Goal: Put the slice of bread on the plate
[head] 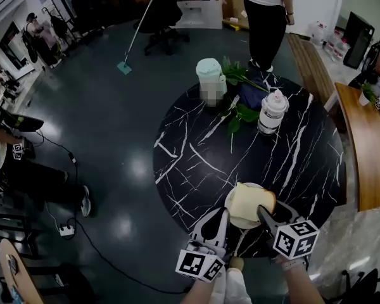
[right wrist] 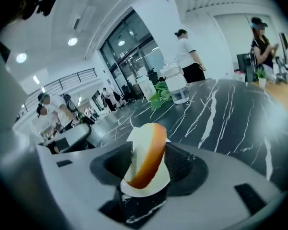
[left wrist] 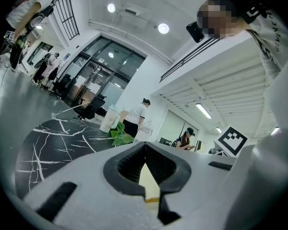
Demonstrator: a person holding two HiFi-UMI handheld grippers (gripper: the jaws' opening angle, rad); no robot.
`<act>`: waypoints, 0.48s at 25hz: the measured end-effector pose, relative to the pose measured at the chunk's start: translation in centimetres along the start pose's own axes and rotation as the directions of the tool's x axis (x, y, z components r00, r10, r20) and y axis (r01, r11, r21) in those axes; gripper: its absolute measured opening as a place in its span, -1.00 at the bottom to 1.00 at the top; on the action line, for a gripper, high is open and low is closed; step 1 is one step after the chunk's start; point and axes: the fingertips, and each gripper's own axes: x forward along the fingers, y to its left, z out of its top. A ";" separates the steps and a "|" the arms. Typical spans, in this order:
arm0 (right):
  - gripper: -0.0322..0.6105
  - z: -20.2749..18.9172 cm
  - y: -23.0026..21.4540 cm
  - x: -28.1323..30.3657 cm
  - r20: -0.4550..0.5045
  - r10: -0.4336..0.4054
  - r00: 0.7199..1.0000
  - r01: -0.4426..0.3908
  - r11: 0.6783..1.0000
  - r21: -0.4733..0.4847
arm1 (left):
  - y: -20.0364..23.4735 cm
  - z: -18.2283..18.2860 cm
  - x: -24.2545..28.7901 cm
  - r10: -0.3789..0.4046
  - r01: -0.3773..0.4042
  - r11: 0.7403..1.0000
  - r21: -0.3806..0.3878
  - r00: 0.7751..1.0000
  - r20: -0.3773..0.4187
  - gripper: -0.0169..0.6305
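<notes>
Bread [head: 252, 201] lies on the plate [head: 239, 224] at the counter's [head: 196, 163] near edge. Its crust edge stands between the right gripper's [head: 263, 215] wide jaws, apparently unpressed. The left gripper [head: 221, 220], jaws together, sits just left of the plate. Release judged complete; 1 withdrawal remains.

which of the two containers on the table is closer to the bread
The clear bottle with the white cap, right of the leaves. The pale green lidded cup stands farther back, on the left, away from the bread.
</notes>
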 end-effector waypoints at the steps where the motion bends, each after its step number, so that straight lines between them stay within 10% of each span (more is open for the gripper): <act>1: -0.31 -0.2 -0.1 0.1 -0.025 -0.020 0.999 0.018 0.998 -0.054 | 0.0 0.1 -0.1 0.001 -0.001 1.000 -0.002 1.000 0.001 -0.93; 6: -0.17 -1.9 -1.0 0.5 -0.143 -0.123 0.982 0.076 0.952 -0.295 | -0.1 0.3 -0.3 -0.002 0.002 1.000 -0.007 1.000 0.004 -0.93; 12: -0.17 -1.4 -0.7 0.0 -0.078 -0.126 0.989 0.099 0.954 -0.284 | -0.2 0.5 -0.8 -0.006 0.006 1.000 -0.004 1.000 0.006 -0.93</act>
